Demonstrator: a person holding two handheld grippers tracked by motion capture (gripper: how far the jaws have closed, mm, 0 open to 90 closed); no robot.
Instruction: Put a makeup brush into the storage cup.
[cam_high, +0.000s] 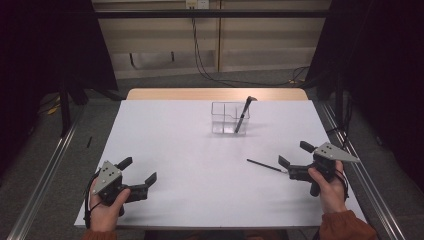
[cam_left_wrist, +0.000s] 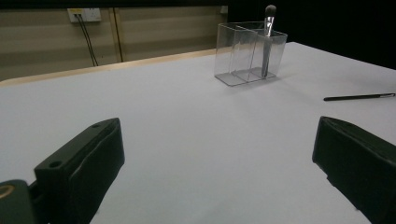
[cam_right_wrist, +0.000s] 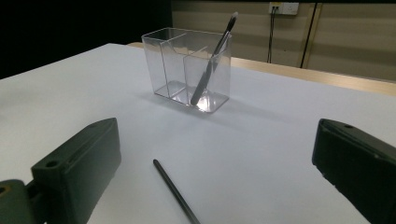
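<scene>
A clear plastic organiser (cam_high: 229, 119) (cam_left_wrist: 250, 52) (cam_right_wrist: 189, 69) with compartments stands at the table's far middle. A dark makeup brush (cam_high: 244, 114) (cam_left_wrist: 267, 39) (cam_right_wrist: 212, 59) leans upright in its right compartment. A thin black pencil-like stick (cam_high: 266, 166) (cam_left_wrist: 359, 97) (cam_right_wrist: 176, 192) lies flat on the white table, its near end between the jaws of my right gripper (cam_high: 295, 154) (cam_right_wrist: 215, 175), which is open. My left gripper (cam_high: 138, 170) (cam_left_wrist: 217, 172) stands open at the near left, with nothing between its jaws.
The white table surface (cam_high: 190, 150) ends in a wooden strip (cam_high: 215, 94) at the far side. Cables (cam_high: 205, 70) hang down the wall behind. Metal rails (cam_high: 45, 175) run along the floor on both sides of the table.
</scene>
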